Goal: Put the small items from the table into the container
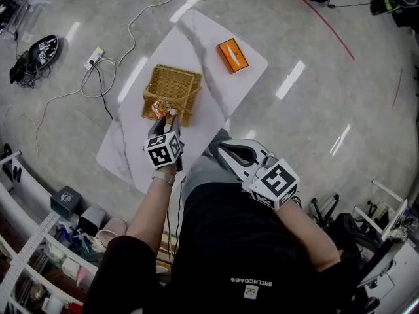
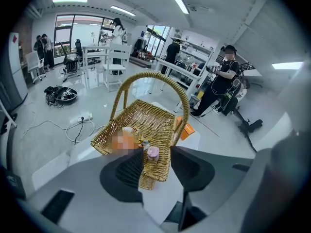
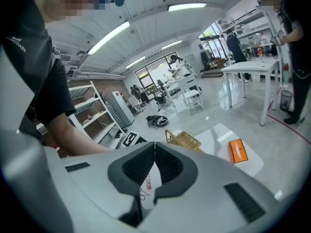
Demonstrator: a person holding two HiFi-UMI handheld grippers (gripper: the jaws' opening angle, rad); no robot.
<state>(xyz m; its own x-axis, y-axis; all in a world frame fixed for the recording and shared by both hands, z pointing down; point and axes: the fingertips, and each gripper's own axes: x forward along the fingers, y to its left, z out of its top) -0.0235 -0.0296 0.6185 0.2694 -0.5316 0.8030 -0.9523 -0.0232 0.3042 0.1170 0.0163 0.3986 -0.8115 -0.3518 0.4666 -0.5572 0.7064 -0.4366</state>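
Seems nearly done. Hangs left hand-held gripper [image 1: 171, 115] open over near edge of basket [image 1: 194, 77], small pink-topped thing [image 2: 152, 153] loose between jaws. Holds right hand-held gripper [image 3: 154, 144] shut, empty. Leaves orange box [image 1: 232, 55] on table [image 1: 131, 152], far right.

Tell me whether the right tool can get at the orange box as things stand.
Probably yes: the orange box lies alone on bare table, with nothing between it and the right tool.

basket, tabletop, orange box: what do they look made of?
Basket: woven wicker or rattan, tan, matte; open weave and bent hoop handle show. Tabletop: white, grey-veined, glossy with light reflections; marble or a marble-look laminate. Orange box: probably printed cardboard, too small to be sure.
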